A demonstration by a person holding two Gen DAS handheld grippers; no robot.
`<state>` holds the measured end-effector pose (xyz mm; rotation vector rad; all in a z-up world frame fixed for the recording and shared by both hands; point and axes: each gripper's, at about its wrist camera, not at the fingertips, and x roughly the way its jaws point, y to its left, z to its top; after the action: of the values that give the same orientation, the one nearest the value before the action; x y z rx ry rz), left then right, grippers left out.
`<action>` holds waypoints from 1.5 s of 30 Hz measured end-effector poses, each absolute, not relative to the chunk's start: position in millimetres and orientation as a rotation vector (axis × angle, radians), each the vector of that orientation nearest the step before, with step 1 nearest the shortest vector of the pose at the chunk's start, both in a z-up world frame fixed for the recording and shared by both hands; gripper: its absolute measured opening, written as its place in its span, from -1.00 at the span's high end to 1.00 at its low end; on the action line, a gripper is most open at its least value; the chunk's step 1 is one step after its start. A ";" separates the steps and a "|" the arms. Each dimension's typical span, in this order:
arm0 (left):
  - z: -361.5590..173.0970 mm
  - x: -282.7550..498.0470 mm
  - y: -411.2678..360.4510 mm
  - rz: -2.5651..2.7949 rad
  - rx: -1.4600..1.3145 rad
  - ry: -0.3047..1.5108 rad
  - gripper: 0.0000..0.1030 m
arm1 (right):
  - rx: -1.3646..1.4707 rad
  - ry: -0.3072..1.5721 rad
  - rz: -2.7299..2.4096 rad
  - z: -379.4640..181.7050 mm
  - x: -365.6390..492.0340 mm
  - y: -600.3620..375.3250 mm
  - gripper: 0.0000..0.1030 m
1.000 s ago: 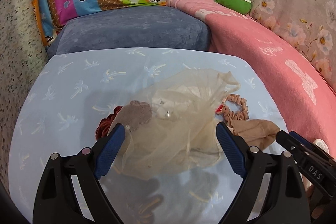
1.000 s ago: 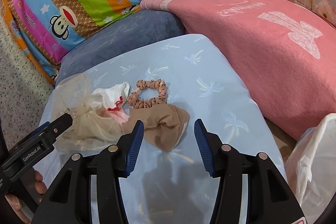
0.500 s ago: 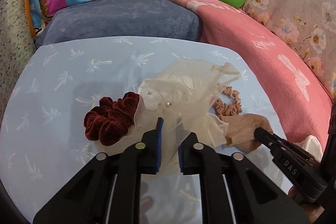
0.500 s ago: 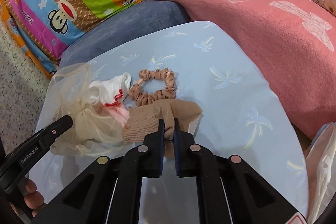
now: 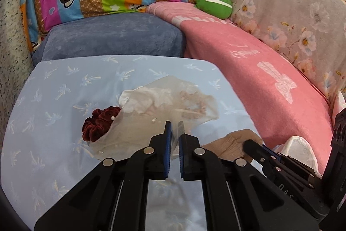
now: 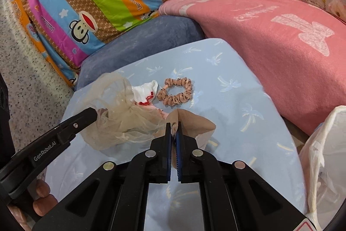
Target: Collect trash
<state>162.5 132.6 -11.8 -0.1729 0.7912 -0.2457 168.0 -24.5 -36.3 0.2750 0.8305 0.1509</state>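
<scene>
We've got the left gripper (image 5: pixel 174 122) w/ jaws clamped on the mesh (image 5: pixel 138 133), right gripper (image 6: pixel 174 126) w/ jaws clamped on the stocking (image 6: pixel 194 122), both mid-table (image 6: pixel 237 101).

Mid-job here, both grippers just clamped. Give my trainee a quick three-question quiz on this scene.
1. True or false: the left gripper is shut on the sheer cloth.
2. What does the right gripper pinch? A) pink scrunchie B) tan stocking C) white sock
3. Fill in: the dark red scrunchie lies partly under the ____.

Key: 1 true. 2 B, the tan stocking; the pink scrunchie and white sock lie free. 3 sheer cloth.
</scene>
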 end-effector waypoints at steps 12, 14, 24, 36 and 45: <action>-7.7 139.5 119.2 -0.252 -0.148 0.790 0.56 | 0.292 0.786 0.139 -9.9 125.8 -54.0 0.94; -15.9 139.9 125.2 -0.205 -0.116 0.793 -0.31 | 0.292 0.790 0.144 -12.7 124.0 -54.8 0.94; -49.9 179.5 139.4 -0.141 -0.080 0.802 -0.62 | 0.286 0.820 0.175 -34.9 143.3 -35.3 0.94; -84.9 209.9 125.0 -0.174 -0.087 0.923 0.71 | 0.292 0.864 0.166 -58.0 170.1 -25.6 0.93; -56.2 167.0 128.7 -0.196 -0.139 0.882 0.91 | 0.326 0.831 0.180 -44.8 158.1 -26.6 0.93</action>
<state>167.0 128.7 -56.2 -0.1389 0.8823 -0.1957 158.1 -26.6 -44.8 0.3260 0.8311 0.1796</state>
